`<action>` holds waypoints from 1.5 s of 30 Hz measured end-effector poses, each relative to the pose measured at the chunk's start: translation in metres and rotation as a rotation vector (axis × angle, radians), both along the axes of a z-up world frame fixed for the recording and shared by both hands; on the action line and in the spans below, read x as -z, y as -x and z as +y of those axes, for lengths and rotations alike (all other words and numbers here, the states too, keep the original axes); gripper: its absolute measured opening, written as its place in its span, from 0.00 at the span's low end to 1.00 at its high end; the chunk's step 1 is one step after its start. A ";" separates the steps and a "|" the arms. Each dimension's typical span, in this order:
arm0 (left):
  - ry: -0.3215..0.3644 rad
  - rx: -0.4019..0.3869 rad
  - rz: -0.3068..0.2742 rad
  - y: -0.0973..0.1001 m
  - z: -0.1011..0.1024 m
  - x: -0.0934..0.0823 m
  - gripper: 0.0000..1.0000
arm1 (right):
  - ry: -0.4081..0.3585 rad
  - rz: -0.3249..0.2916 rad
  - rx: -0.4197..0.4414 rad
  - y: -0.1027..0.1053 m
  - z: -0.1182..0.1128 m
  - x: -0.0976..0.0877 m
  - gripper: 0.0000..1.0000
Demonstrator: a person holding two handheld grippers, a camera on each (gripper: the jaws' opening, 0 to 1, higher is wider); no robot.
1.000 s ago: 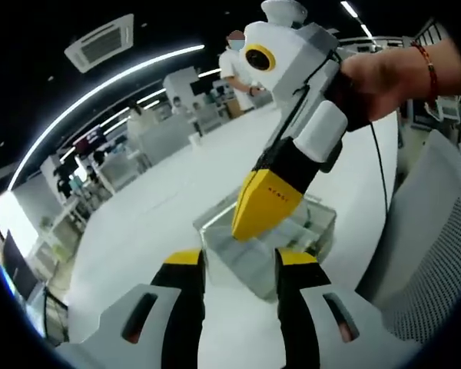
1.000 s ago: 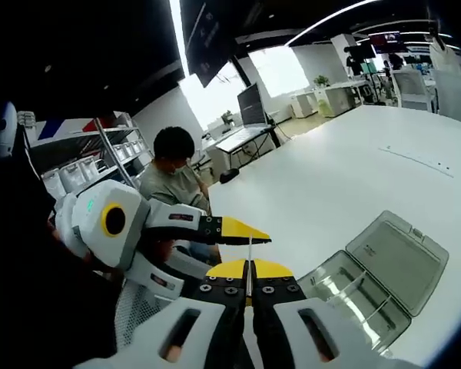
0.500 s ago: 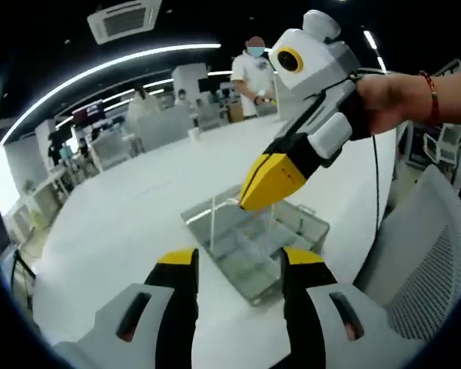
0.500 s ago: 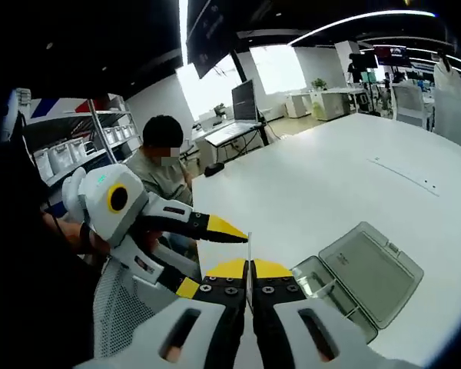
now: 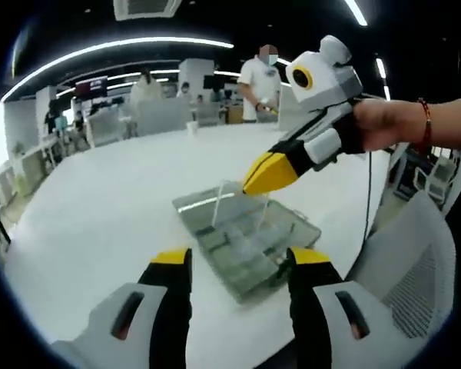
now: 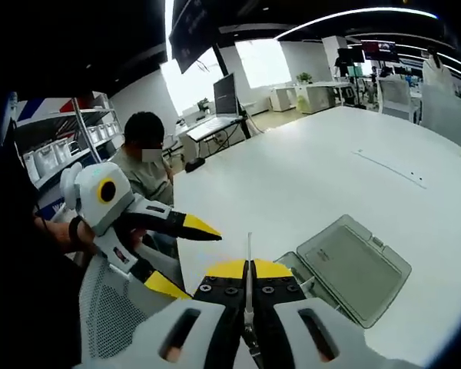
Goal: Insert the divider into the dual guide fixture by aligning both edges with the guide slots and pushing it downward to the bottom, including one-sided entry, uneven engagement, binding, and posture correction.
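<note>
— Since a moment ago both views have swung; in the left gripper view the right hand-held gripper [image 5: 253, 178] now sits higher and farther off, where before it hung low over the fixture.

— And the left hand-held gripper [image 5: 238, 265]?

— Its jaws stand spread with nothing between them. Just beyond its tips lies the clear fixture [image 5: 246, 240] on the white worktop [image 5: 100, 231].

— Where is the divider?

— Pinched by the right hand-held gripper [image 6: 247, 270] — its jaws are pressed together on the thin clear divider [image 6: 248, 265], which stands up edge-on between them. In the left gripper view the divider [image 5: 224, 198] hangs from those yellow tips above the fixture's far side.

— Farther out?

— To the right of the right hand-held gripper's jaws the fixture [image 6: 346, 265] lies with its lid open. Beyond, a seated person [image 6: 147, 161].
</note>
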State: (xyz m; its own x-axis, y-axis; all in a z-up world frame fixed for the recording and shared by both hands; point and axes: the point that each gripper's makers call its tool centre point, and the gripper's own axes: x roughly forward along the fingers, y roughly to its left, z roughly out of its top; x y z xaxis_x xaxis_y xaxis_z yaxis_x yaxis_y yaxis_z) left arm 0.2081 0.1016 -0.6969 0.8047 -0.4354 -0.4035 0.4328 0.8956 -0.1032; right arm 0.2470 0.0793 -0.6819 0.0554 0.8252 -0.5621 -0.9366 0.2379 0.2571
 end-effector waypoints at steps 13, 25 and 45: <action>0.042 0.059 -0.038 -0.001 -0.012 -0.009 0.69 | 0.075 -0.082 -0.086 -0.008 0.002 0.021 0.00; 0.056 0.050 -0.027 0.001 -0.011 -0.007 0.68 | 0.094 -0.136 -0.122 -0.012 0.003 0.030 0.00; 0.062 0.011 -0.029 -0.002 -0.002 -0.008 0.64 | 0.097 -0.158 -0.154 -0.011 0.006 0.033 0.00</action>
